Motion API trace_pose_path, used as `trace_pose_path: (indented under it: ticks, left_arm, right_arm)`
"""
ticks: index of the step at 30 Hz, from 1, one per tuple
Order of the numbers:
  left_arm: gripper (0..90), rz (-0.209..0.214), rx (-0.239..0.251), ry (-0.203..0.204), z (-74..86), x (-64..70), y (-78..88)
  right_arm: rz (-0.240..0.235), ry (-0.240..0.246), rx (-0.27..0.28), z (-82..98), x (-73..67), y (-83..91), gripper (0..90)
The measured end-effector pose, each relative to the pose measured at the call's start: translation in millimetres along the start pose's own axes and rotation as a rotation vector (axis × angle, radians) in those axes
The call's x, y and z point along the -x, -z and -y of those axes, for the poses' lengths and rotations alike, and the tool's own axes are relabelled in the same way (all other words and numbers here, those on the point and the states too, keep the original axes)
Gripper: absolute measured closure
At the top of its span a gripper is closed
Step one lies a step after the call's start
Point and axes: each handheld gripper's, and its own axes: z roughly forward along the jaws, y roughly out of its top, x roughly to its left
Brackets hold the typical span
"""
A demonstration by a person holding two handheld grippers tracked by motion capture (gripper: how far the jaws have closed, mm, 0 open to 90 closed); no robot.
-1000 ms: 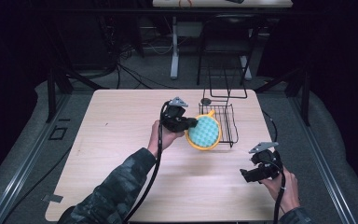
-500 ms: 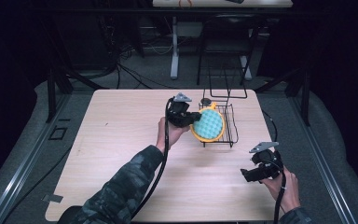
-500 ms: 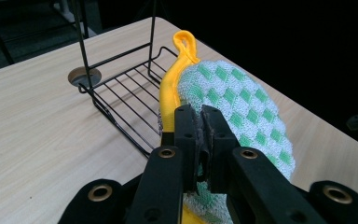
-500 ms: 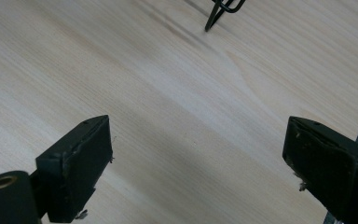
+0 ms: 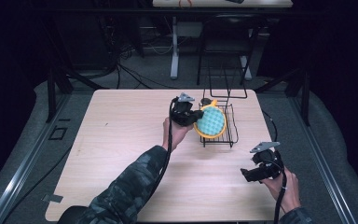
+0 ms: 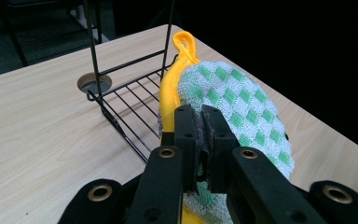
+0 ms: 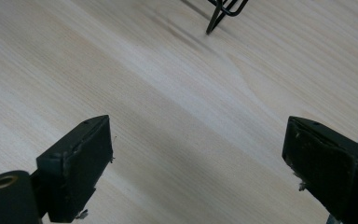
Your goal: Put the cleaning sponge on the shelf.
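Risk first: we judge the pot holder (image 5: 211, 122) could catch a wire of the black rack (image 5: 229, 136) on its way in, since it hangs on edge, tilted, over the rack's floor, and its yellow rim sits close to the front rail. A snag there could drag the light rack across the tabletop (image 5: 121, 140), as nothing braces it. Grip is narrow too; the left claw (image 6: 201, 122) pinches just the near edge, so the soft cloth could fold or twist out if it meets a wire.

Left claw is clamped tight on the pot holder's edge, pads pressed on both faces. Right claw (image 7: 196, 163) stands wide apart over bare wood, holding nothing, well away from the rack at the tabletop's near right.

Pot holder: round, quilted, checked in green and white, with yellow binding and a yellow hanging loop (image 6: 185, 43) at its far end. It looks thin and limp. We see it above the rack's left half, not yet resting on the wires.
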Motion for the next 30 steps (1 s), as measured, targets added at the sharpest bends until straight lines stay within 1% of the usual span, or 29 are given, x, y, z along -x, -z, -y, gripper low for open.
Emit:
trace_pose_path:
  ticks: [2,3,4,6,9,14,15,18,20,21,22,23,24,25,26,27,30]
  left_arm:
    - [86.3,-0.009,0.013,0.005,0.0,0.4,-2.0]
    - [86.3,-0.005,0.015,0.017,0.2,0.4,-3.5]
    - [86.3,-0.010,0.021,0.019,0.7,0.1,-5.4]
    - [86.3,-0.014,0.022,0.026,1.2,0.3,-7.2]
    - [86.3,-0.024,0.018,0.040,2.8,-0.1,-15.3]
    - [86.3,-0.042,0.015,0.041,2.9,0.0,-25.0]
    - [86.3,-0.041,0.018,0.054,3.1,0.7,-27.3]
    - [86.3,-0.048,0.011,0.055,3.9,1.4,-33.2]
    - [86.3,-0.044,0.008,0.066,4.6,2.5,-37.7]
    - [86.2,-0.053,-0.005,0.058,4.6,3.7,-38.8]
    - [86.3,-0.050,-0.003,0.057,5.2,4.9,-40.9]
    - [86.3,-0.059,-0.029,0.050,4.9,5.8,-40.7]
    - [86.3,-0.053,-0.008,0.057,6.5,6.4,-43.9]
    - [86.3,-0.062,-0.038,0.050,6.4,6.5,-43.2]
    - [86.3,-0.058,-0.018,0.055,8.3,6.5,-47.0]
    - [86.3,-0.064,-0.026,0.058,9.1,6.6,-47.9]
    - [86.2,-0.066,-0.032,0.069,11.3,5.3,-52.5]
  right_arm:
    - [0.000,0.003,-0.002,0.0,-0.1,-0.2,8.0]
    - [-0.001,0.004,-0.002,-0.1,-0.3,-0.2,8.0]
    - [-0.004,0.004,-0.004,-0.2,-0.5,0.1,8.0]
    - [-0.003,0.003,-0.001,-0.4,-0.7,0.1,8.0]
    - [-0.002,0.003,-0.002,-0.4,-0.8,-0.2,8.1]
    - [-0.006,0.000,-0.004,-0.3,-1.0,-0.9,8.2]
    - [-0.006,0.007,-0.007,-0.6,-0.6,-0.9,8.2]
    - [-0.007,0.008,-0.010,-0.7,-0.8,-1.0,8.2]
    - [-0.008,0.008,-0.007,-0.6,-0.8,-0.8,8.2]
    - [-0.008,0.009,-0.007,-0.6,-0.6,-0.9,8.2]
    - [-0.007,0.008,-0.008,-0.6,-0.5,-0.9,8.2]
    - [-0.008,0.007,-0.008,-0.4,-0.5,-0.8,8.2]
    - [-0.009,0.009,-0.008,-0.3,-0.5,-0.8,8.2]
    - [-0.010,0.009,-0.008,-0.3,-0.5,-1.0,8.2]
    - [-0.011,0.009,-0.008,-0.3,-0.5,-1.2,8.2]
    - [-0.011,0.008,-0.005,-0.2,-0.5,-1.7,8.2]
    - [-0.013,0.007,-0.006,-0.4,-0.4,-2.0,8.2]
